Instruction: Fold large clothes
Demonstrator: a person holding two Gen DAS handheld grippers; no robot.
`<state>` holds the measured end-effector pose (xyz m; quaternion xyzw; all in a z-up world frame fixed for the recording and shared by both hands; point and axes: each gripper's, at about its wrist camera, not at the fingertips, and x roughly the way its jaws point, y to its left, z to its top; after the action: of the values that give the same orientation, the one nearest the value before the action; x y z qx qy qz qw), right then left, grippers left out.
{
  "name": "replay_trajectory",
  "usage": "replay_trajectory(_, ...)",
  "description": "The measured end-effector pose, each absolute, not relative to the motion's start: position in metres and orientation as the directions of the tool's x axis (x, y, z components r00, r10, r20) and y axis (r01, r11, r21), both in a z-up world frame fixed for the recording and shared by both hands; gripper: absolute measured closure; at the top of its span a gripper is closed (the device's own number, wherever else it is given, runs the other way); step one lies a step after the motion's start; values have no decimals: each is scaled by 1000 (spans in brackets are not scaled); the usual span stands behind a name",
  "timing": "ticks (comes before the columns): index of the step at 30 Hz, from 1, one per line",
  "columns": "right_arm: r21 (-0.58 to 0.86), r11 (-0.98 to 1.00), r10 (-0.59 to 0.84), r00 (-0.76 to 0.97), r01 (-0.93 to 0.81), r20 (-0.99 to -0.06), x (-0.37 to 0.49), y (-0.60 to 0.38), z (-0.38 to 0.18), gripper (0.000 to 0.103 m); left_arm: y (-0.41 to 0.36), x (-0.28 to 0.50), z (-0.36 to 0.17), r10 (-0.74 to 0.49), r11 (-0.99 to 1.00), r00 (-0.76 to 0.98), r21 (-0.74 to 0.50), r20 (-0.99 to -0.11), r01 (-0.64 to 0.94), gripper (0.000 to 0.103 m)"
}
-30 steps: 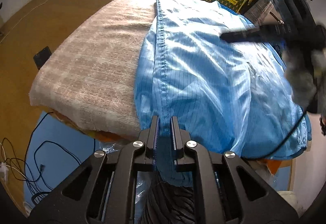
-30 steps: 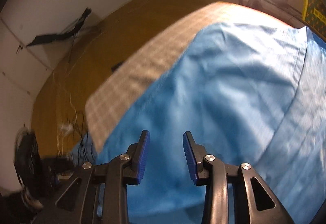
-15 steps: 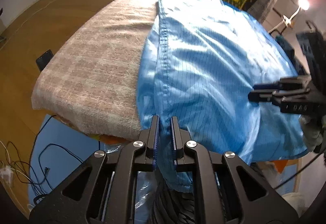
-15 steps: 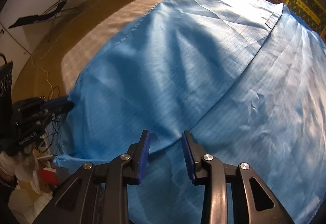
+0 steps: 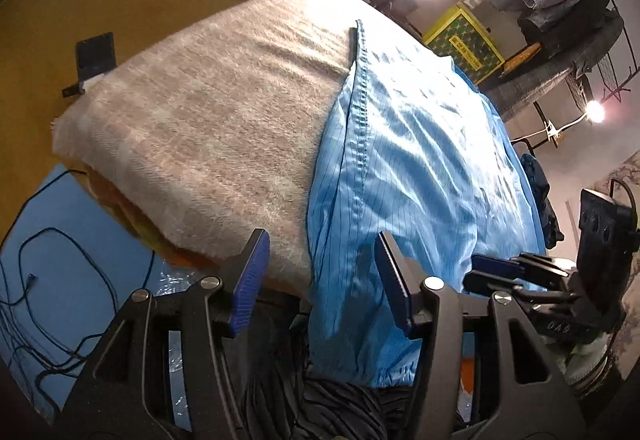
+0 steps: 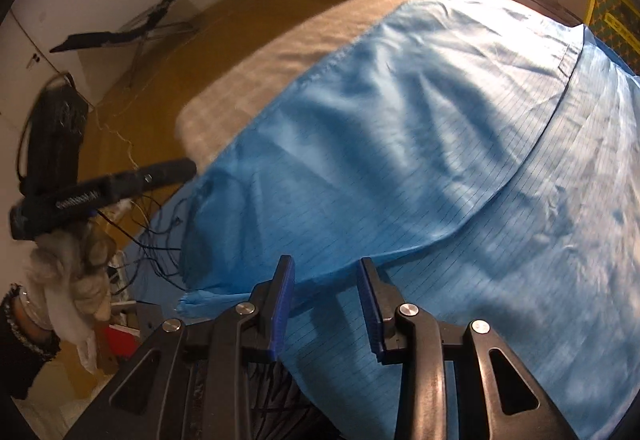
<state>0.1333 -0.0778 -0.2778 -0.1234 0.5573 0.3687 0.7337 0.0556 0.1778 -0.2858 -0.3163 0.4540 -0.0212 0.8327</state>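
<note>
your left gripper (image 5: 320, 280) has just been opening, letting go of the blue garment (image 5: 420, 160) hem at lower centre. your right gripper (image 6: 326, 300) hovers spread over the fold; next, pinch that edge

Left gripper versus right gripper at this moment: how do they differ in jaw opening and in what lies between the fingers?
The left gripper stands wider, its jaws having just opened; the right gripper keeps a narrower gap. The hanging hem of the blue garment lies loose between the left fingers, over the edge of the beige blanket; the right gripper hovers above a folded edge on the garment's top. Both have blue ribbed pads, and neither presses the cloth.
</note>
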Motion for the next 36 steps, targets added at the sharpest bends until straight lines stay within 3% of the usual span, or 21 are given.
replay_trajectory(7, 291, 714, 442, 88, -637, -893, 146, -78, -278, 65, 175, 82, -296, -365, 775, 581, -583, -727, -242, 48)
replay_trajectory(9, 303, 724, 458, 104, -620, -883, 152, -81, -271, 51, 171, 87, -296, -380, 776, 580, -590, -720, -224, 59)
replay_trajectory(11, 319, 738, 477, 126, -594, -870, 163, -84, -261, 45, 164, 94, -298, -403, 784, 561, -589, -723, -196, 92)
replay_trajectory(13, 345, 747, 498, 134, -568, -857, 176, -87, -252, 44, 157, 96, -294, -392, 800, 572, -574, -720, -174, 97)
replay_trajectory(23, 379, 789, 513, 179, -484, -839, 267, -45, -223, 43, 130, 89, -252, -303, 887, 646, -455, -700, -78, 100)
replay_trajectory(36, 273, 833, 364, 104, -482, -926, 319, 48, -278, 44, 94, 90, -229, -232, 953, 651, -302, -722, 4, 102)
